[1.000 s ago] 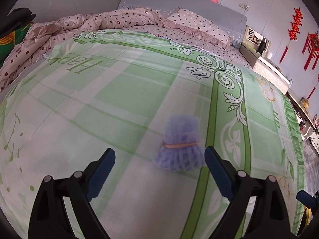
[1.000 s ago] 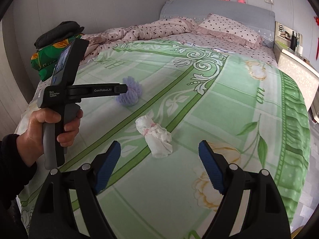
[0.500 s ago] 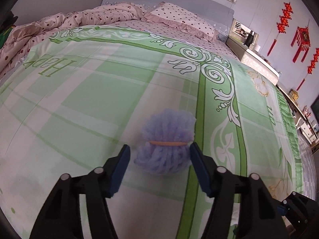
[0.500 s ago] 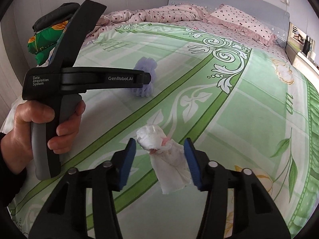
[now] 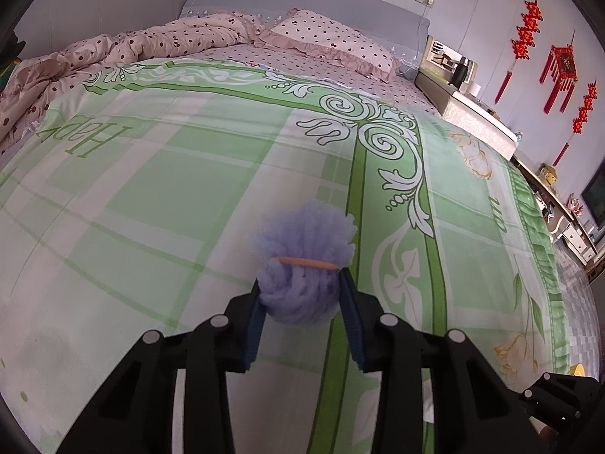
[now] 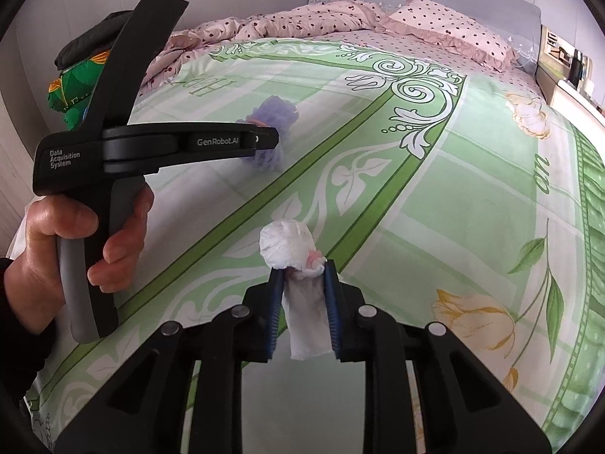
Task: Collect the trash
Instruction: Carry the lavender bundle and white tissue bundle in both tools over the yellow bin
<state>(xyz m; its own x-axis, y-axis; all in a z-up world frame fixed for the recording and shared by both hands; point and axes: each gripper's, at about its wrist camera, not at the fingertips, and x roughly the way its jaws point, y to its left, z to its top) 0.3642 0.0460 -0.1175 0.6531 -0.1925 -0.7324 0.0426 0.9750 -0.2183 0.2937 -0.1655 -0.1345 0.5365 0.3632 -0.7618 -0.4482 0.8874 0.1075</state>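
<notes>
The bed cover (image 5: 189, 196) is light green and white in big squares, with dark green stripes, white curly swirls and yellow flowers. The blanket (image 5: 124, 49) and pillow (image 5: 332, 41) are pink with small dark red dots. The fluffy ball (image 5: 306, 265) is light purple with an orange band (image 5: 306, 263) around it. The tissue wad (image 6: 291, 253) is white with a bit of pink. Each gripper is black with blue pads (image 6: 332, 302). The wall decorations (image 5: 559, 64) are red.

Foam bundle (image 5: 306, 265) lies on the bedspread (image 5: 170, 189) — beyond, left of tissue wad (image 6: 291, 253); pillow (image 5: 332, 41) behind.
</notes>
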